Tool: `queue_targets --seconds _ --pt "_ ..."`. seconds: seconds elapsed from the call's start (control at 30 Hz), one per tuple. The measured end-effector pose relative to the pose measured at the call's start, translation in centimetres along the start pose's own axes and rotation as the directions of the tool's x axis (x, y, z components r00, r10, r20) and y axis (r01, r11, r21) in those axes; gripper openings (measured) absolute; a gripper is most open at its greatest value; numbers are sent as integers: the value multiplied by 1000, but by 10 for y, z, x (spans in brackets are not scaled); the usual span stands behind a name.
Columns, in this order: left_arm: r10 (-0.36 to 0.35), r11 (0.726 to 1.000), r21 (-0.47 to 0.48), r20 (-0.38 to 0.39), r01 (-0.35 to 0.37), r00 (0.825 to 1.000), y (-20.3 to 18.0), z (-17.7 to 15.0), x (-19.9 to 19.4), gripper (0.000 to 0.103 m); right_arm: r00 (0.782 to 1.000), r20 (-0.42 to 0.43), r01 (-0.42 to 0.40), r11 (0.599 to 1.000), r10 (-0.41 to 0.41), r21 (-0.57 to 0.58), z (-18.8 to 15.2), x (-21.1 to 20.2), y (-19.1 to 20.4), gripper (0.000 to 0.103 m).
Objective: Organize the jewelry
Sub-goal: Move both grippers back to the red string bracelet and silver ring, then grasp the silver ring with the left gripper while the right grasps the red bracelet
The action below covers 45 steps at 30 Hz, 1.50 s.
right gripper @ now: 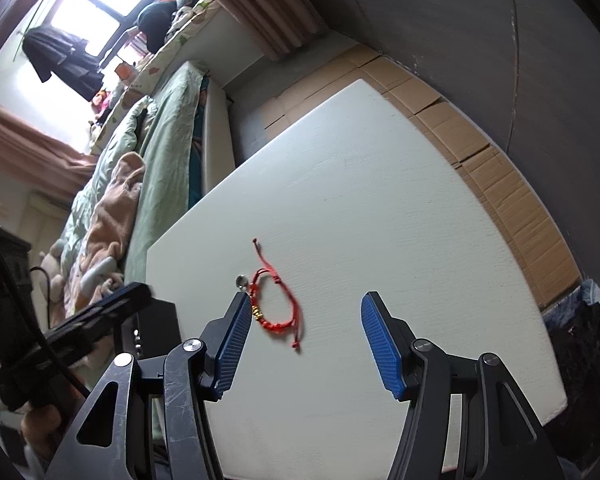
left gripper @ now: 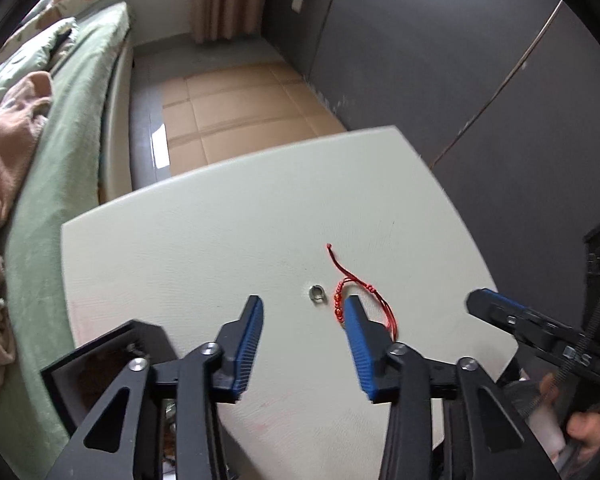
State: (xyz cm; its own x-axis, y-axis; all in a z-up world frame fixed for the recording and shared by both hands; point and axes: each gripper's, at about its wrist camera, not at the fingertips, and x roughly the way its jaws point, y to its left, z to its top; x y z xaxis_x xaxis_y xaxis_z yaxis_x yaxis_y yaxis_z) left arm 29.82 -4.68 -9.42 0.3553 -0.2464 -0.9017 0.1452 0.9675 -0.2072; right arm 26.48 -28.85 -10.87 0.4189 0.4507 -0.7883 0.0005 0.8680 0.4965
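A red cord bracelet (left gripper: pixel 342 298) with small red and gold beads lies on the pale table (left gripper: pixel 220 240), and a small silver ring (left gripper: pixel 317 293) sits just left of it. My left gripper (left gripper: pixel 304 308) hovers over the table with its blue pads apart; the ring shows in the gap just past its tips and its right finger covers part of the bracelet. In the right wrist view the bracelet (right gripper: pixel 278 304) lies between the open fingers of my right gripper (right gripper: pixel 302 306), close to the left pad, with the ring (right gripper: pixel 242 280) just beyond. Nothing is held.
A bed with a green cover (left gripper: pixel 60 152) runs along the table's left side, with a peach blanket (left gripper: pixel 4 148) on it. Flattened cardboard (left gripper: pixel 236 104) covers the floor beyond the table. A dark wall (left gripper: pixel 440 60) stands on the right. A dark box (right gripper: pixel 158 328) sits near the table's left corner.
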Motion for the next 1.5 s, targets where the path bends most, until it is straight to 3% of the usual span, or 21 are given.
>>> queue_targets --seconds 0.17,0.27,0.63,0.73,1.07,1.1,1.17,1.5 --pt "25 999 -27 -58 -26 998 -7 9 26 38 1000 2 -13 1000 13 16 2 -2 -6 59" --pt "50 998 -33 -75 -52 996 -11 13 37 31 1000 12 -7 999 7 37 4 -4 -12 59" --pt "124 991 -27 -122 -128 985 -21 11 68 26 999 7 36 996 -36 77 10 -2 -30 59" --pt "142 988 -41 -126 -148 982 -21 9 73 14 1000 1 29 996 -29 82 10 0 -32 59" --pt "114 990 -76 -111 -122 987 -17 7 65 13 998 -31 50 999 -49 21 11 18 -18 58" --pt "116 990 -75 -98 -123 988 -16 7 60 13 998 -38 52 999 -52 5 11 22 -14 58" --pt "107 991 -77 -84 -113 991 -10 8 51 13 999 -47 23 1000 -24 -13 11 28 -7 44" --pt "60 992 -113 19 -57 998 13 5 -2 13 996 -85 2 996 -9 -87 14 55 16 29"
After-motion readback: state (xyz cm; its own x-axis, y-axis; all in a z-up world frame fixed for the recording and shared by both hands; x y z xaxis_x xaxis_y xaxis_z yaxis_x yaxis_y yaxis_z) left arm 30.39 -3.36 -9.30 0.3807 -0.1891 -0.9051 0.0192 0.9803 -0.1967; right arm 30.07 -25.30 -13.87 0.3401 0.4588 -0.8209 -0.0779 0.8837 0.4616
